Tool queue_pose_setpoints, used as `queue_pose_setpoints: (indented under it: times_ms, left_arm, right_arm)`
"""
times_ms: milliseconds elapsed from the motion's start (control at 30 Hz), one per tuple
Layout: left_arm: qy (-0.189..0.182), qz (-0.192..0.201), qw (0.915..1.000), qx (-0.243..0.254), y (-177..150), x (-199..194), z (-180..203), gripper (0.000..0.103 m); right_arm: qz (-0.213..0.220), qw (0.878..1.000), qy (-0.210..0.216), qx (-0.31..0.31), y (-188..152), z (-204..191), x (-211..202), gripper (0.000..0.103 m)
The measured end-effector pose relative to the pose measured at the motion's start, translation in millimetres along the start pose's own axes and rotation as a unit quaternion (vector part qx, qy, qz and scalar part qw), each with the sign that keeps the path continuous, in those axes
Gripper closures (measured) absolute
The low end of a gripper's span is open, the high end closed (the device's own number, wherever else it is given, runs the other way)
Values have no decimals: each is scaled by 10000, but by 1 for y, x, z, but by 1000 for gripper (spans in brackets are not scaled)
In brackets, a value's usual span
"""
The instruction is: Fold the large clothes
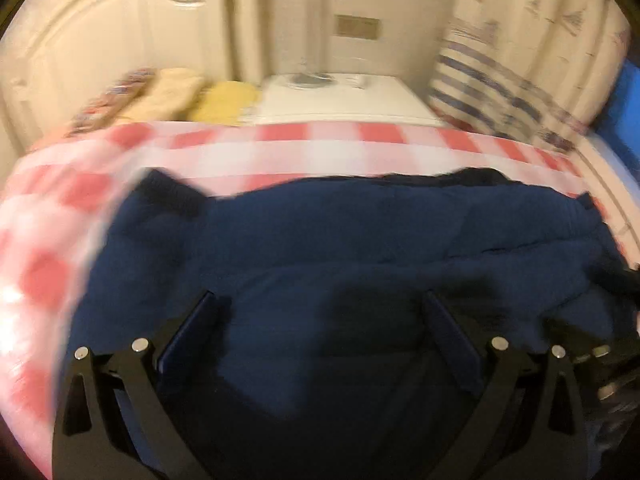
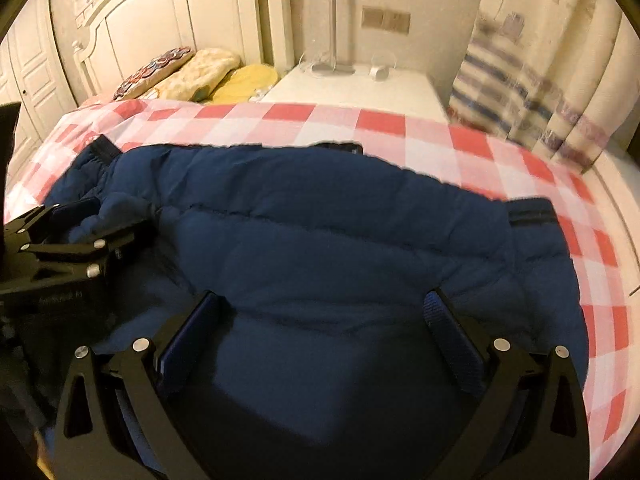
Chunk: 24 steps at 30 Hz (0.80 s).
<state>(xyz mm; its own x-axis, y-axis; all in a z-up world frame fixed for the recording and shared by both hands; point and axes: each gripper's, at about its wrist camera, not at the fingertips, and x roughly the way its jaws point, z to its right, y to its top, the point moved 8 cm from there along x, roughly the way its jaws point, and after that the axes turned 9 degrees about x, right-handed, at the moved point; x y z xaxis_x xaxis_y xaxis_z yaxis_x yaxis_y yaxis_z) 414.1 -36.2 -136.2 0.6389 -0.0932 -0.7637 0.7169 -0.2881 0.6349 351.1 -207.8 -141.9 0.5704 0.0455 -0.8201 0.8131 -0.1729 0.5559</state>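
Note:
A large navy puffer jacket (image 1: 360, 240) lies spread across the bed, also filling the right wrist view (image 2: 320, 220). Its dark ribbed cuffs show at the far left (image 2: 102, 148) and at the right (image 2: 532, 212). My left gripper (image 1: 319, 298) hovers open just over the jacket's near part, its fingers wide apart. My right gripper (image 2: 320, 296) is open too, above the jacket's near edge. In the right wrist view the left gripper (image 2: 108, 216) sits at the jacket's left end, with a puff of fabric bulging between its spread fingers.
The bed has a red and white checked sheet (image 2: 400, 128). Pillows (image 2: 208, 72) lie by the cream headboard (image 2: 160, 12). A white nightstand (image 2: 360, 84) stands beyond the bed, and a striped curtain (image 2: 540, 80) hangs at the right.

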Motion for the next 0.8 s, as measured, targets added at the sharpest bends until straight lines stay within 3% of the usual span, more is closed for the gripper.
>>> queue_pose_setpoints:
  times_ms: [100,200,233,300,333,367,500,700,800]
  left_arm:
    - [258,447,9983,263,-5,-39,-19,2]
    - [830,338,9951,414,-19,-42,-48,2]
    - [807,155,9961,320,-27,-34,-58,2]
    - [340,-137,9991,-228,-41,-21,-75,2]
    - [288,-95,9989,-364,-41,-21,-80,2]
    - [292,-53,9986,-446,-41,-22,-83,2]
    - [509,-25,9982,-323,-40,-18,-78,2]
    - [526,31,9980,-336,-43,-20,-80,2]
    - [586,42,9978,-309,-43,-20,-82,2]
  right_arm:
    - [257,9992,51,288,-3,15,-36,5]
    - [416,9984,-232,315,-13,43,-54,5]
    - [370,9981,-332,375,-17,53,-52,5]
    - [183,9969,-377,663,-30,77,-40,5]
    - [226,9953,-21,941,-37,84,-35,4]
    - [334,9944,69,997,-38,85,-36,4]
    - [546,9938,24,964,-39,84,-34,4]
    - [533,9890,537,1269,-40,90,-40,5]
    - [740,9859,288,1473,-45,91,-66,5]
